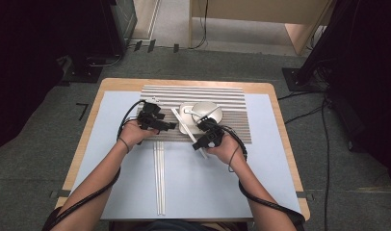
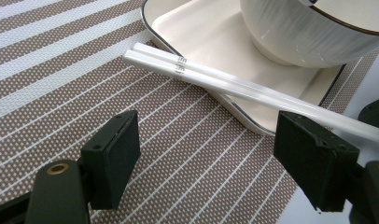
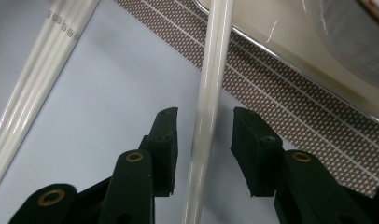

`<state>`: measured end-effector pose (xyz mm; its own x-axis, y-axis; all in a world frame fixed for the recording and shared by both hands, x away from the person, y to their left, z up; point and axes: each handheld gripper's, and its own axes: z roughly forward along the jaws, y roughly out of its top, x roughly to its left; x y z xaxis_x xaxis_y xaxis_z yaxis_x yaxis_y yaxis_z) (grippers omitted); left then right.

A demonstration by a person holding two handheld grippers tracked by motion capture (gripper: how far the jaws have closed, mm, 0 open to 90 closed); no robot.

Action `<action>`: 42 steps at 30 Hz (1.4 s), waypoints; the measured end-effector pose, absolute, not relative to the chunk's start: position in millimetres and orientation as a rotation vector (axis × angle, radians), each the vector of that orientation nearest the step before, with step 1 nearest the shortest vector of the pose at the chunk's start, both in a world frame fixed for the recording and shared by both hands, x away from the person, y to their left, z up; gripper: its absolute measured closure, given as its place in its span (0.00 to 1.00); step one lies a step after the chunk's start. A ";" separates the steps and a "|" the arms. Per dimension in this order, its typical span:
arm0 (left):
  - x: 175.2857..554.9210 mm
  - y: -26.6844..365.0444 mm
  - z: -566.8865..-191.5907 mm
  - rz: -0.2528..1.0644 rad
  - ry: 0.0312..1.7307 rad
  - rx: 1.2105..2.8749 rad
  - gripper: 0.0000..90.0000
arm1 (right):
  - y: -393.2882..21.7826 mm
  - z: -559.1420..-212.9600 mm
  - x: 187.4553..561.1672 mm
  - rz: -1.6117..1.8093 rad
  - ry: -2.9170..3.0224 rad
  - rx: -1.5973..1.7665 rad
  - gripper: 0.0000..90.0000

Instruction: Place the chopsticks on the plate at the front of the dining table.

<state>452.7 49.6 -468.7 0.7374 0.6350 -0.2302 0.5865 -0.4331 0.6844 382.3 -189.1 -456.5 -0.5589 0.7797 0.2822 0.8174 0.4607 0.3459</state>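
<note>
Chopsticks (image 3: 207, 107) sit between the jaws of the right claw (image 3: 204, 140), a white pair leaning from the counter (image 1: 203, 192) up onto the rim of the square plate (image 2: 215, 42). In the right gripper view the jaws stand apart on both sides of the pair, narrow gaps left, pads not yet pressing, so no grip is made. Left claw (image 2: 204, 163) hangs wide apart over the striped mat (image 2: 61, 70), nothing between the jaws, the same pair lying just beyond them across the plate corner. Bowl (image 2: 313, 32) rests on the plate, close to the upper end of the pair. A second set of chopsticks (image 1: 159, 178) lies on the blue sheet (image 1: 116, 159) on the counter, nearer the person, apart from the work.

Judgement: step in hand is grasping the leaning pair with the right claw. To do it well, keep the pair centred so both pads meet it together; an off-centre close likely rolls the 2 sticks apart or kicks 1 out. Close slowly, square to the shafts. Grip is toward the lower end, so the far end may droop or swing into the bowl on lifting; lift gently and straight. Left claw looks placed to steady the upper end, though it must stay off the plate rim.
</note>
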 end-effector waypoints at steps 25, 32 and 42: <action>456.4 27.6 -483.1 0.085 0.901 2.175 0.26 | -186.4 -459.8 383.9 -0.663 -2.510 -1.536 0.88; 456.6 25.4 -483.2 0.097 0.895 2.178 0.27 | -183.9 -460.2 386.0 -0.661 -2.482 -1.584 0.90; 463.6 28.3 -483.9 0.115 0.926 2.154 0.27 | -177.6 -460.8 394.6 -0.684 -2.457 -1.624 0.90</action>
<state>463.6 28.3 -483.9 0.7312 0.6506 -0.2051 0.5808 -0.4359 0.6875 394.6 -177.6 -460.8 -0.4180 0.8434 0.3377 0.8966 0.3230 0.3029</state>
